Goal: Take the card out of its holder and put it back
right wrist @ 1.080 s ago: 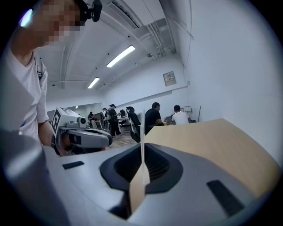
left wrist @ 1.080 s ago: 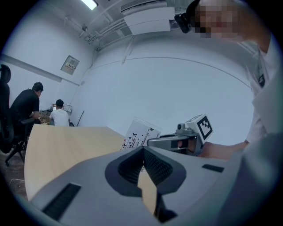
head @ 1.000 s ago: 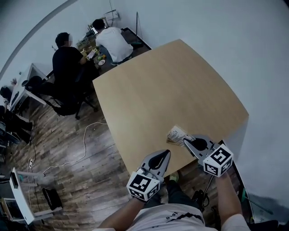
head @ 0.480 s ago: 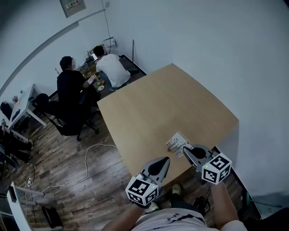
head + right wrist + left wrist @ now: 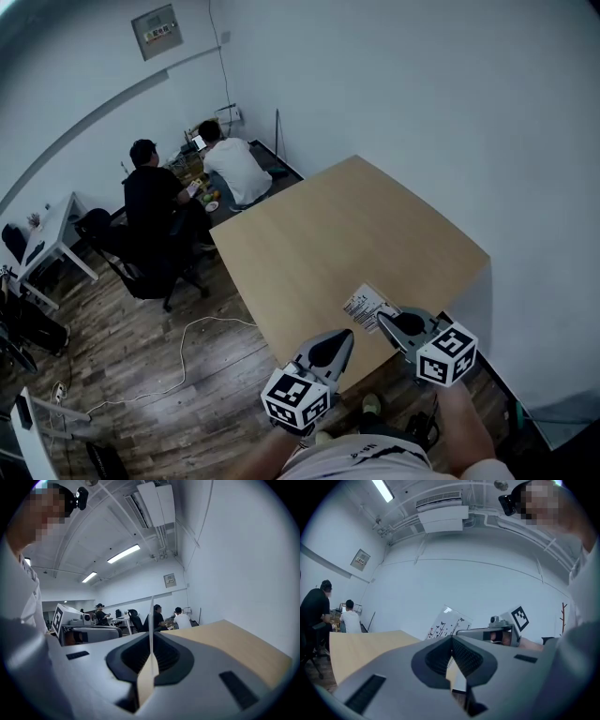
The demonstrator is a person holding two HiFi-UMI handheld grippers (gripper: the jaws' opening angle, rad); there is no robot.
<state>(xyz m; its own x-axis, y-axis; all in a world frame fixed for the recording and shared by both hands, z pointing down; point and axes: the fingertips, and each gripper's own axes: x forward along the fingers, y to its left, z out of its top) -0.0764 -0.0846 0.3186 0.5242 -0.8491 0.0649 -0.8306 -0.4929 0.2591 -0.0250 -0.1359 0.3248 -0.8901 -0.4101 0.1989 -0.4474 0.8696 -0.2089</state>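
Note:
A flat white card with dark print hangs just above the near edge of the bare wooden table. My right gripper is shut on its near end. In the right gripper view the card stands edge-on, pinched between the jaws. My left gripper hovers just left of it, shut and holding nothing. The left gripper view shows its jaws meeting at the tip, with the card tilted up beyond them. I cannot tell a holder apart from the card.
Two people sit at a cluttered desk at the far left, beside an office chair. A white cable trails over the wooden floor. White walls stand close behind and to the right of the table.
The head view has tilted up and shows more wall. Both grippers and the card have drifted slightly toward the table's near edge. The right gripper's hold on the card is unchanged.

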